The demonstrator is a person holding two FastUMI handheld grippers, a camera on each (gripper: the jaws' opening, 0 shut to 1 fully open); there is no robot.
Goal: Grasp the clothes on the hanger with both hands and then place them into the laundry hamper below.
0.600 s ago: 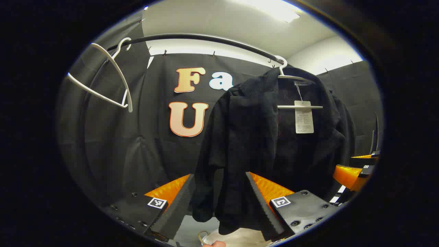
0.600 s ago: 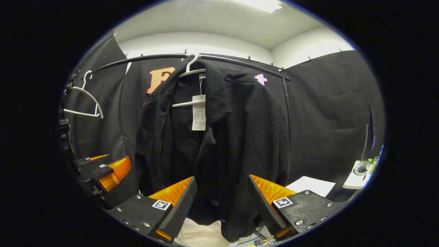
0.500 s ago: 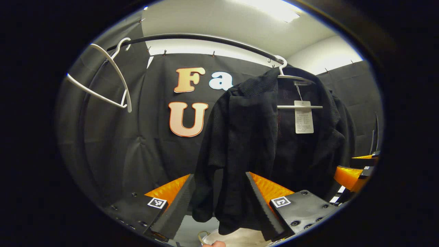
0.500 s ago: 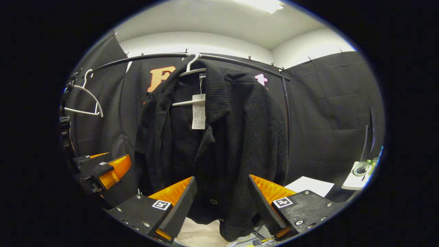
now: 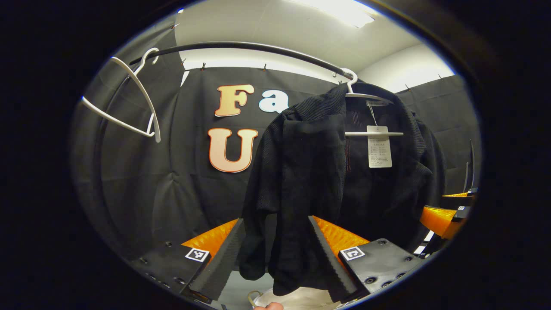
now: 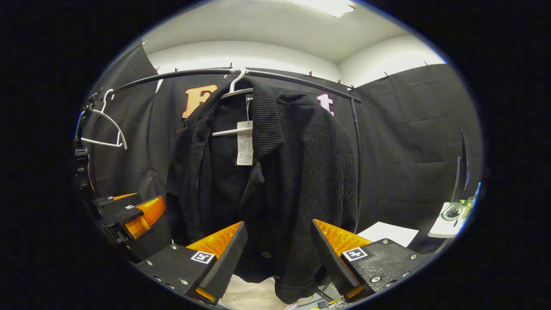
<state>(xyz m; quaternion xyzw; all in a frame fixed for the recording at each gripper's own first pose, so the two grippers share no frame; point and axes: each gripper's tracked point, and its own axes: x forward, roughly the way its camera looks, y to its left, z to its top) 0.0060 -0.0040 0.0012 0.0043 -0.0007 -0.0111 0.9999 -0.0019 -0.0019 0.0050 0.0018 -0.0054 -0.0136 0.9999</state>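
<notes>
Left gripper view, we see the black ribbed jacket [image 5: 318, 172] hanging lengthwise straight down from its white hanger [image 5: 366, 99], our left gripper [image 5: 275, 254] and right gripper [image 6: 277, 254] fingers spread apart before its hem.

You worked in a booth with black cloth walls [image 6: 413, 142], a white ceiling [image 5: 275, 34] with a bright light panel [image 5: 344, 10], and a curved black rail [image 5: 241, 45] overhead.

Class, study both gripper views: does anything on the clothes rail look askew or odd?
Yes. The empty white plastic hanger sits tilted on the black rail, and the black ribbed jacket hangs unevenly open, its white paper tag exposed.
</notes>
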